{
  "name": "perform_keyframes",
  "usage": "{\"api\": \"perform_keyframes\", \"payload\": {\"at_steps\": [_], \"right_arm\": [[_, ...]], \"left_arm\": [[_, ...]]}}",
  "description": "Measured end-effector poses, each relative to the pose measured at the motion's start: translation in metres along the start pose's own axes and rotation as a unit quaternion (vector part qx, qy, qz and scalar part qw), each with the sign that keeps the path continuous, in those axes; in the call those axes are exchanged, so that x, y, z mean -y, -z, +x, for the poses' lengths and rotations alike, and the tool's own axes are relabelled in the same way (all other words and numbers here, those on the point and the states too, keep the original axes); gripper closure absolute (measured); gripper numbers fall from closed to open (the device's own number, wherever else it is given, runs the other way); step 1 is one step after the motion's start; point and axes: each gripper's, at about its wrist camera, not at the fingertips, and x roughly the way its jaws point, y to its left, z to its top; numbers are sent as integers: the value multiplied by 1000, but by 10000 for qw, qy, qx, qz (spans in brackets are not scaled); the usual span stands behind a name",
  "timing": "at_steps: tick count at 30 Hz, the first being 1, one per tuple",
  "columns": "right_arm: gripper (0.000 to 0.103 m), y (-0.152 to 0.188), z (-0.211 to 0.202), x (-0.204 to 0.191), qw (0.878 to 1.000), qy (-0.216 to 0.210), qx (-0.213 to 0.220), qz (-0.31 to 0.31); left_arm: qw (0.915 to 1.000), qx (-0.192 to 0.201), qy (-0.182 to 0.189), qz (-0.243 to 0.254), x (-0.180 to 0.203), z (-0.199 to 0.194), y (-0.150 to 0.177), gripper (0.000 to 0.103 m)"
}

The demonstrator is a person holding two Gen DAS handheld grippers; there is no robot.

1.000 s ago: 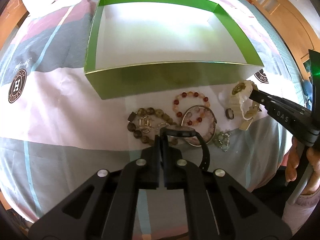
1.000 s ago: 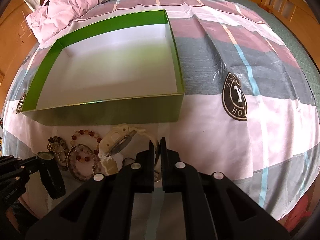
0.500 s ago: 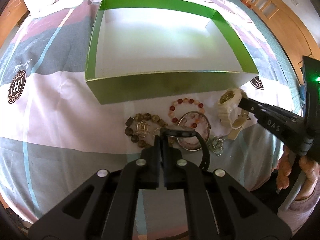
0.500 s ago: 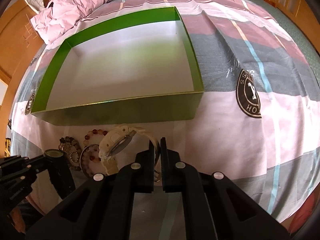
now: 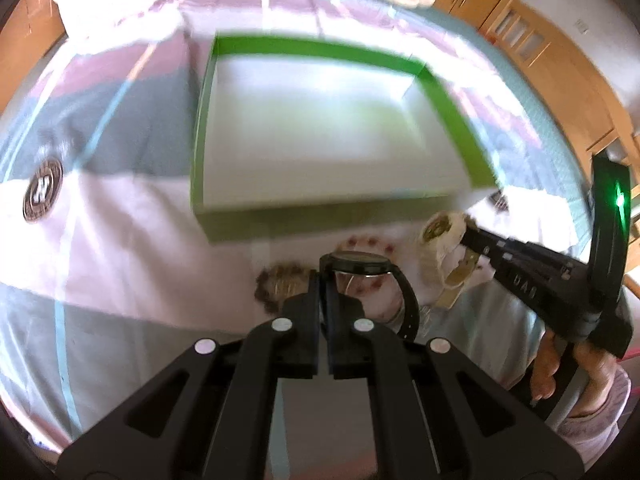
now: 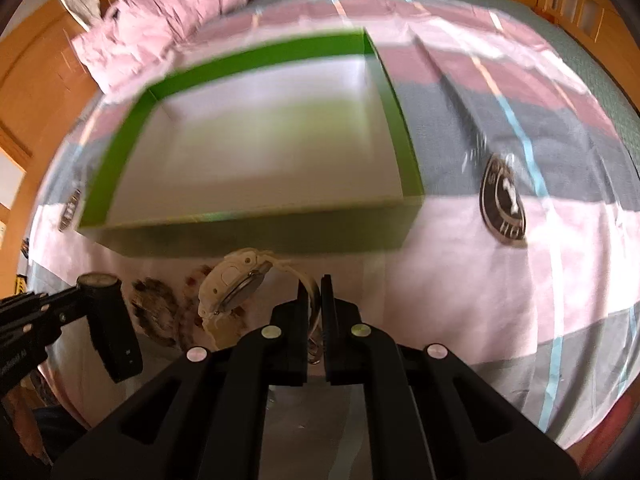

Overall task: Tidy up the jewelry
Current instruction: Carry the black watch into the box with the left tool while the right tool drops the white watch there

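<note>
The left gripper (image 5: 323,280) has its jaws clamped on the strap of a black watch (image 5: 362,266), whose round face sits just past the fingertips while the rest of the band curls down to the right. The right gripper (image 6: 314,294) has its jaws closed tight on the band of a cream watch (image 6: 234,286), the case leaning to the left of the fingers. In the left wrist view the right gripper (image 5: 466,236) comes in from the right with the cream watch (image 5: 440,240) at its tip, and a hand (image 5: 568,368) in a pale sleeve grips its handle. In the right wrist view the left gripper (image 6: 76,292) enters from the left carrying the black watch (image 6: 108,312). Beneath both watches, on the bedspread (image 6: 460,280), lie the blurred remaining pieces: a dark beaded bracelet (image 5: 280,280) and a red and pale beaded bracelet (image 5: 368,242). Just beyond them stands an open green box (image 5: 448,120) with a white floor, nothing visible inside. The bedspread is pink, grey and white with round dark badges (image 6: 504,204). A pink quilt (image 6: 160,28) is bunched at the far end of the bed.
</note>
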Motion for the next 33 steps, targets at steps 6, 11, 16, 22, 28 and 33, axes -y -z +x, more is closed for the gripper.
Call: {"api": "perform_keyframes", "payload": {"at_steps": [6, 11, 16, 22, 28, 33], "right_arm": [[98, -11, -33, -6, 9971, -341, 684, 47], [98, -36, -44, -12, 9951, -279, 942, 115], [98, -66, -33, -16, 9930, -203, 1162, 56], [98, -70, 4, -7, 9954, -30, 920, 249], [90, -70, 26, -4, 9965, 193, 742, 333], [56, -69, 11, -8, 9948, 113, 958, 325]], "left_arm": [[9983, 503, 283, -123, -3, -26, -22, 101], [9959, 843, 224, -230, -5, -37, -43, 101], [9934, 1083, -129, -346, -17, -28, -65, 101], [9941, 913, -352, -473, -31, 4, -79, 101], [9940, 713, -375, -744, -45, 22, -81, 101], [9935, 679, -246, -875, -49, 19, -77, 90]]}}
